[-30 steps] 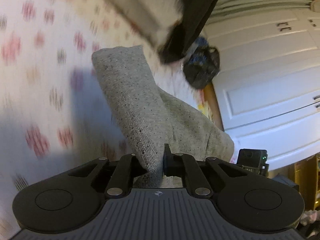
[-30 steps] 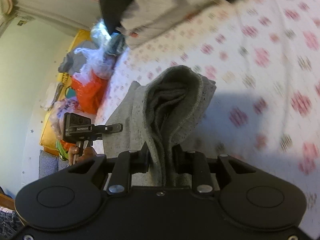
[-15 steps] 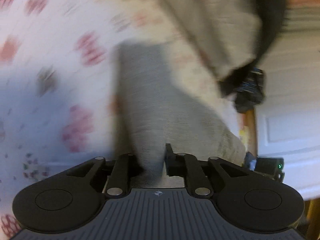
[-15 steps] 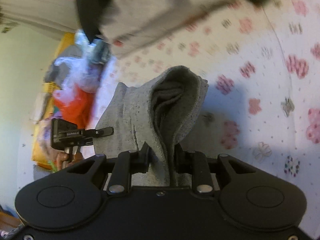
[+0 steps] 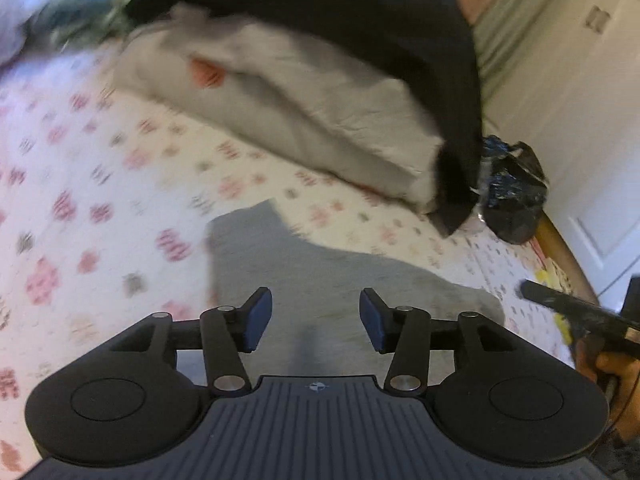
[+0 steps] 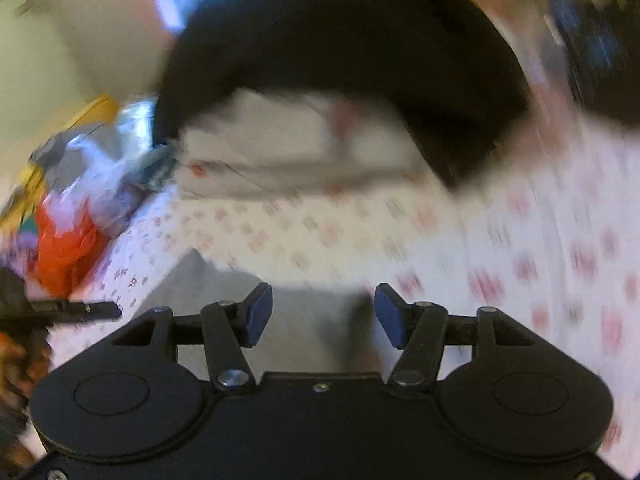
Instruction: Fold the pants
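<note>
Pants (image 5: 320, 280), grey, lie flat on your flower-print bedsheet (image 5: 100, 184), just ahead of both claws. Your left claw (image 5: 316, 316) and right claw (image 6: 322, 314) gape wide, gripping nothing. At twelve o'clock sits a pale pillow (image 5: 300, 112) under black fabric (image 5: 360, 12); white cabinet doors (image 5: 592, 152) stand at two o'clock.

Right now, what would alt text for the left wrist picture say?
The left claw is open above grey pants lying flat on a flower-print bedsheet. Behind them lie a pale folded cloth and a black garment; the picture is blurred.
</note>
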Demonstrator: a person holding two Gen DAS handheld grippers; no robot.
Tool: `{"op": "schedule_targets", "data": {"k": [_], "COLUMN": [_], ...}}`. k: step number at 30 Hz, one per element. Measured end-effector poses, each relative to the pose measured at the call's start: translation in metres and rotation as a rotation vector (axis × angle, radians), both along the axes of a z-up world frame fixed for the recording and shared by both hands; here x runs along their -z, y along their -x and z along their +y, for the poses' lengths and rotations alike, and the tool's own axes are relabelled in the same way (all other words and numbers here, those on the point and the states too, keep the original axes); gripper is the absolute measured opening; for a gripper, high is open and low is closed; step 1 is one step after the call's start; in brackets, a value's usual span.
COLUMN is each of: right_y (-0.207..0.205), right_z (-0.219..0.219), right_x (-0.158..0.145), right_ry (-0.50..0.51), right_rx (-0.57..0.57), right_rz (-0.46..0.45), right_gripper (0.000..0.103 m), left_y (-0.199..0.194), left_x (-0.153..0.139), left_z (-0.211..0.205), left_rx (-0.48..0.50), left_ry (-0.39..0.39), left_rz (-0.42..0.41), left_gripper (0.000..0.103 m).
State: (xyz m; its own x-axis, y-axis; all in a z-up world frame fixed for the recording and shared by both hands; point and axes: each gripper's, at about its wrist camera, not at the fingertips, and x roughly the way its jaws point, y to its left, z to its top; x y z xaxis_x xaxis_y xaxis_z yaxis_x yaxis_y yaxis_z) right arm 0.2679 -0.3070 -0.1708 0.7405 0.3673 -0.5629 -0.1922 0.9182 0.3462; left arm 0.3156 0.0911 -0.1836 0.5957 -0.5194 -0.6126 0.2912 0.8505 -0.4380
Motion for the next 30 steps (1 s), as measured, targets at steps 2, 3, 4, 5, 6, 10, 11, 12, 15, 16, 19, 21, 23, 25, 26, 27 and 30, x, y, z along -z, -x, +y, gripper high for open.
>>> {"op": "schedule_targets", "data": {"k": [2, 3, 4, 5, 6, 10, 11, 12, 15, 16, 19, 21, 23, 25, 26, 27, 30], "right_y": [-0.003, -0.007, -0.010, -0.016, -0.019, -0.030, -0.030, -0.034, -0.025, -0.017, 0.020, 0.048, 0.065, 0.070, 0.070, 0.069, 0.054], "right_z": [0.035, 0.049, 0.060, 0.069, 0.071, 0.073, 0.066, 0.059, 0.053, 0.055, 0.073, 0.092, 0.110, 0.123, 0.129, 0.132, 0.131], "right_x": [0.001, 0.007, 0.016, 0.029, 0.041, 0.078, 0.078, 0.076, 0.055, 0.046, 0.019, 0.010, 0.013, 0.025, 0.030, 0.037, 0.065], "right_ry": [0.143, 0.195, 0.241, 0.286, 0.308, 0.327, 0.313, 0.275, 0.231, 0.236, 0.255, 0.295, 0.327, 0.369, 0.393, 0.396, 0.383], "right_rx": [-0.014, -0.011, 0.000, 0.018, 0.025, 0.027, 0.032, 0.036, 0.042, 0.048, 0.074, 0.069, 0.035, 0.053, 0.065, 0.058, 0.071], "right_rz": [-0.037, -0.033, -0.017, 0.025, 0.074, 0.185, 0.195, 0.214, 0.175, 0.146, -0.011, -0.146, -0.186, -0.173, -0.168, -0.141, 0.032], "right_gripper": [0.059, 0.054, 0.053, 0.053, 0.055, 0.071, 0.072, 0.072, 0.066, 0.066, 0.068, 0.072, 0.070, 0.066, 0.066, 0.065, 0.065], "left_y": [-0.004, -0.006, -0.008, -0.009, -0.009, -0.003, -0.003, -0.002, 0.009, 0.014, 0.041, 0.058, 0.065, 0.061, 0.057, 0.054, 0.057], "left_x": [0.012, 0.024, 0.037, 0.049, 0.059, 0.061, 0.058, 0.054, 0.037, 0.032, 0.017, 0.016, 0.022, 0.036, 0.046, 0.055, 0.065], "left_z": [-0.026, -0.032, -0.037, -0.042, -0.045, -0.050, -0.051, -0.049, -0.054, -0.055, -0.057, -0.061, -0.068, -0.072, -0.074, -0.074, -0.075], "left_rx": [-0.015, -0.029, -0.042, -0.043, -0.038, -0.034, -0.038, -0.043, -0.074, -0.087, -0.110, -0.109, -0.119, -0.119, -0.118, -0.115, -0.110], "left_ry": [-0.076, -0.128, -0.179, -0.214, -0.234, -0.269, -0.268, -0.268, -0.278, -0.286, -0.289, -0.279, -0.311, -0.323, -0.329, -0.334, -0.339], "left_rz": [0.033, 0.080, 0.121, 0.153, 0.169, 0.096, 0.100, 0.105, 0.085, 0.064, -0.001, -0.045, -0.066, -0.013, 0.032, 0.054, 0.004], "left_gripper": [0.047, 0.046, 0.046, 0.046, 0.047, 0.052, 0.052, 0.052, 0.053, 0.053, 0.057, 0.062, 0.062, 0.062, 0.063, 0.064, 0.075]}}
